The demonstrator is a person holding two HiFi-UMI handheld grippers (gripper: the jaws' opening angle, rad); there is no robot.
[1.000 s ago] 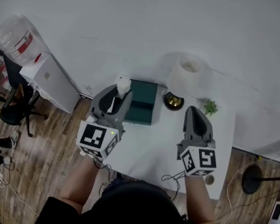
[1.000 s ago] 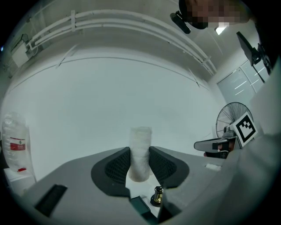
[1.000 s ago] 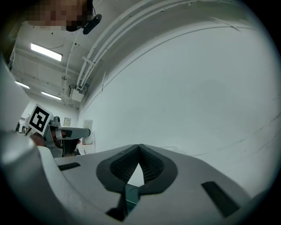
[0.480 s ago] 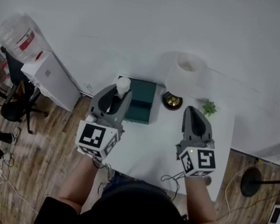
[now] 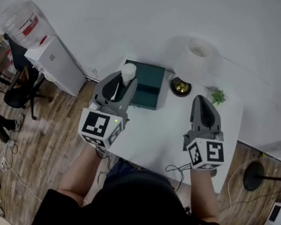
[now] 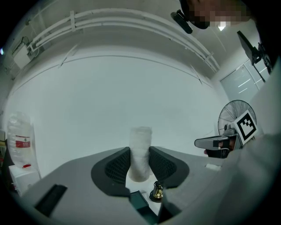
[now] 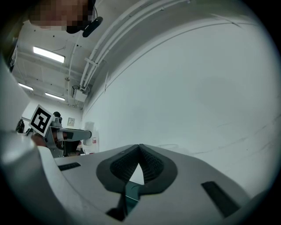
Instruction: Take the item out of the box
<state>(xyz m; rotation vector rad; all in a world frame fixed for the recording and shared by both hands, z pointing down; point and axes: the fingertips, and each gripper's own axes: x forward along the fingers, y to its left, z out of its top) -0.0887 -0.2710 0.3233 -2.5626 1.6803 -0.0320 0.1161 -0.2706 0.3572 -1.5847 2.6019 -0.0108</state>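
The left gripper (image 5: 123, 83) pinches a white cylinder (image 5: 129, 70) upright between its jaws, lifted clear of the green box (image 5: 148, 86) on the white table (image 5: 158, 133), while the right gripper (image 5: 205, 101) hangs beside it with jaws pressed together, empty.

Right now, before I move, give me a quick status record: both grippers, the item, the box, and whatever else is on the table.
left gripper: shut on the white cylinder, held upright
right gripper: shut, nothing between the jaws
white cylinder position: over the box's left edge in the head view
box: dark green, at the back of the table
table: white
also on table: brass bell, small plant, large white roll
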